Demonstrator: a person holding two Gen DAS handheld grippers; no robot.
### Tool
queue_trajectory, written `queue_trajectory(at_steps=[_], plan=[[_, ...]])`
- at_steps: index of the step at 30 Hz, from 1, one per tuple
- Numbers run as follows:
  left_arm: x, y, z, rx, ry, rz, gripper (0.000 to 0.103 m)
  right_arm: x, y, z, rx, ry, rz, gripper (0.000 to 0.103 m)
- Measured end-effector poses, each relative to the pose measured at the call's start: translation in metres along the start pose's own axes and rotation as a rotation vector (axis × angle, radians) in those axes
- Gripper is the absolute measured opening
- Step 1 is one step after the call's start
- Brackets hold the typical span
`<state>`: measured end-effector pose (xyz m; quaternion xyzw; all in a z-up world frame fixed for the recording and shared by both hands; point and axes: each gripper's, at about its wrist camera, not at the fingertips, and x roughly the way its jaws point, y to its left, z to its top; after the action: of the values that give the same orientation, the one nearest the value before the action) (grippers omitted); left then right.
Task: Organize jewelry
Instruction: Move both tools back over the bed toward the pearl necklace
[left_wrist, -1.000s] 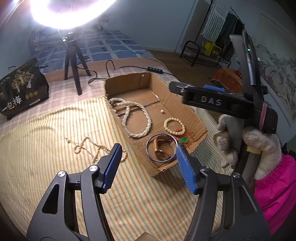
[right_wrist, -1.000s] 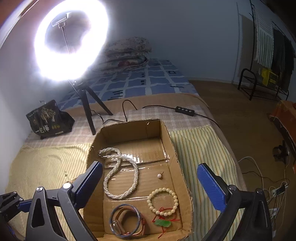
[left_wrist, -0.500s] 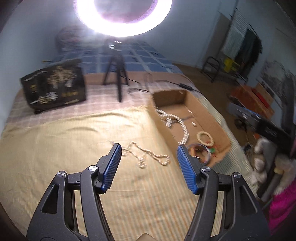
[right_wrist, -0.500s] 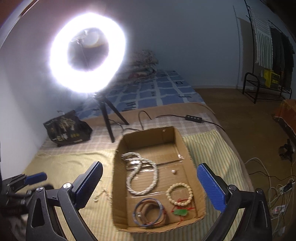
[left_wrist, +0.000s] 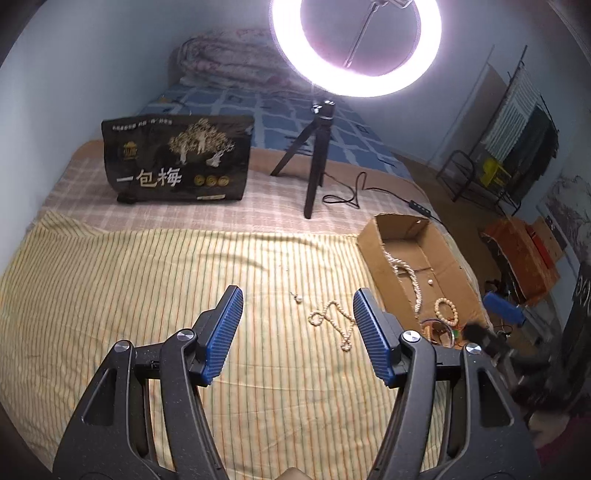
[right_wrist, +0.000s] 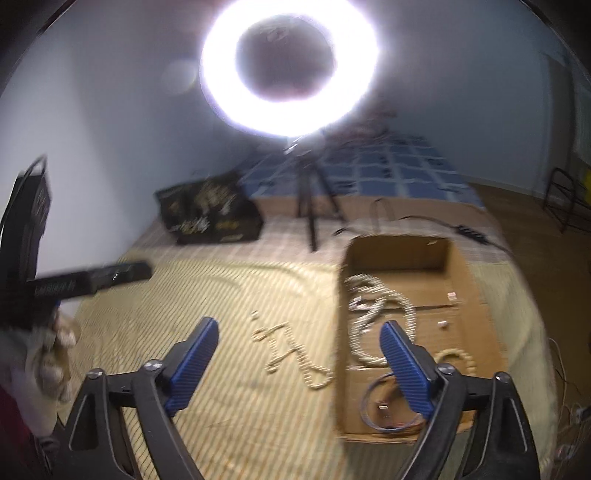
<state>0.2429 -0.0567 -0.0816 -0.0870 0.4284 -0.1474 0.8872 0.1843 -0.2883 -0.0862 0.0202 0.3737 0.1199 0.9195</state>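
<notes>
Two hand-held claws with blue ribbed pads hover above a bed covered by a yellow striped cloth (left_wrist: 147, 280). The left claw (left_wrist: 297, 314) is spread wide with nothing between its pads. A loose beaded necklace (left_wrist: 334, 319) lies in a tangle on the cloth just ahead of its right fingertip, not touching it, and a single small pearl earring (left_wrist: 298, 298) sits a little farther ahead, between the two fingertips' lines. Beyond and to the right of this claw sits an open cardboard box (left_wrist: 373, 243) holding a long pearl necklace (left_wrist: 406, 273), a cream bead bracelet (left_wrist: 446, 311) and a dark bangle, partly hidden behind the claw. The right claw (right_wrist: 299, 341) is also wide open and empty; its picture is blurred. From it, the same beaded necklace (right_wrist: 291, 354) lies on the cloth between and slightly ahead of its two fingertips, while the cardboard box (right_wrist: 341, 332) lies under and beyond its right finger. Farther ahead of both claws stand a glowing ring light (left_wrist: 356, 44) on a black tripod and a dark printed bag (left_wrist: 177, 158).
</notes>
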Motion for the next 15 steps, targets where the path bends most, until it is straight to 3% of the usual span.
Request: queue_trajectory(at_steps=[2, 4, 6, 9, 12, 15], plan=[[0.007, 0.003, 0.000, 0.004, 0.018, 0.000, 0.063, 0.011, 0.013, -0.005, -0.041, 0.028, 0.009, 0.081], [0.015, 0.004, 0.001, 0.012, 0.047, -0.004, 0.052, 0.026, 0.028, -0.012, -0.086, 0.071, 0.033, 0.076], [0.023, 0.004, 0.001, 0.022, 0.071, -0.013, 0.050, 0.037, 0.037, -0.018, -0.116, 0.109, 0.048, 0.069], [0.038, 0.006, 0.001, 0.022, 0.108, -0.031, 0.050, 0.054, 0.044, -0.026, -0.141, 0.154, 0.042, 0.069], [0.055, 0.012, 0.001, -0.001, 0.163, -0.053, 0.034, 0.070, 0.043, -0.032, -0.119, 0.197, 0.035, 0.062], [0.071, 0.017, 0.001, -0.029, 0.204, -0.069, 0.034, 0.087, 0.036, -0.037, -0.071, 0.255, 0.053, 0.055]])
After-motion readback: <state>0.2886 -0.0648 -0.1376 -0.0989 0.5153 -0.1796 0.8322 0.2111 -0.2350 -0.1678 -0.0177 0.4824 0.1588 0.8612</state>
